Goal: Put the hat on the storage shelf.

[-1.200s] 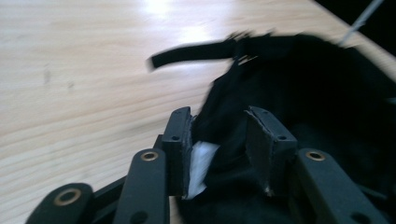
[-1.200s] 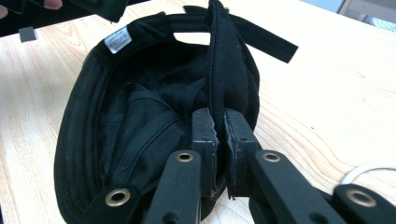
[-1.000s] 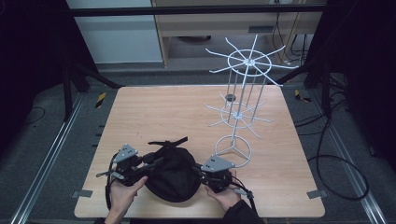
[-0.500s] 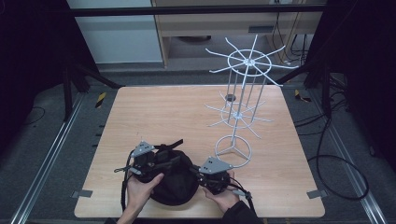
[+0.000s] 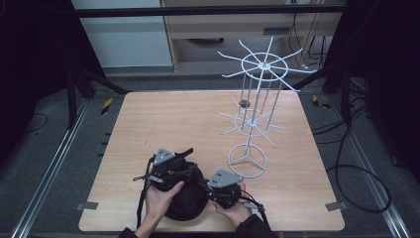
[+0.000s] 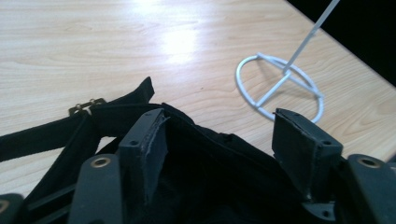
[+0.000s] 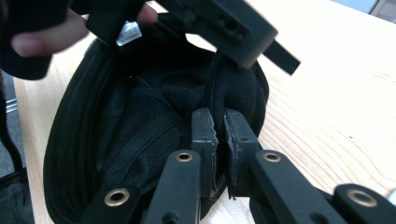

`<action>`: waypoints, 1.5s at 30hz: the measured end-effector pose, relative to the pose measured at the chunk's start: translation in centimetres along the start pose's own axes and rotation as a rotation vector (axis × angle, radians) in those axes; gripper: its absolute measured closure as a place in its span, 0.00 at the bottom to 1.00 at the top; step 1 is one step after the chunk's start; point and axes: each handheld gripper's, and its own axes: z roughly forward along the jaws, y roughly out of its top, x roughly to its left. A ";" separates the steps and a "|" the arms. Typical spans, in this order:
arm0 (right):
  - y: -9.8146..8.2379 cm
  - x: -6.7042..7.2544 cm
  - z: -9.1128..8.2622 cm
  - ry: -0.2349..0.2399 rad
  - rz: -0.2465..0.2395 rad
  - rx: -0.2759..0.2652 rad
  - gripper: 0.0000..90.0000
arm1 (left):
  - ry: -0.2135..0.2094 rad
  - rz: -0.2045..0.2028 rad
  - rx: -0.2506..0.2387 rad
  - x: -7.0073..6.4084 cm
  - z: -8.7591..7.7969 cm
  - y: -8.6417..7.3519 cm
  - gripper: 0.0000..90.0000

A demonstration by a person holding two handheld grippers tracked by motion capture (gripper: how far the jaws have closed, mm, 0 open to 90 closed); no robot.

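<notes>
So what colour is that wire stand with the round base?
White: the wire stand shows best in the high view.

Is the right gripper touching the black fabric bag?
Touching. In the right gripper view, the right gripper has its jaws pinched shut on a seam edge of the black fabric bag, with fabric squeezed between the pads.

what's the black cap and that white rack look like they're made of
Black cap: looks like soft woven fabric, matte, with stitched seams, a mesh-like lining and a strap with a brass-coloured buckle. White rack: seems thin metal wire with a smooth white coating; the rods are slim and rigid.
</notes>
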 end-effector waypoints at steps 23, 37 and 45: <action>0.5 0.0 -0.8 0.093 0.040 -0.017 0.72 | -0.013 -0.074 0.042 1.3 0.0 -0.6 0.96; -0.7 -0.1 0.1 0.023 0.038 0.128 0.94 | -0.003 -0.088 0.108 0.9 1.0 -1.5 0.53; -0.7 0.4 0.1 0.002 0.000 0.107 0.95 | 0.005 -0.122 0.100 0.8 1.3 -2.2 0.48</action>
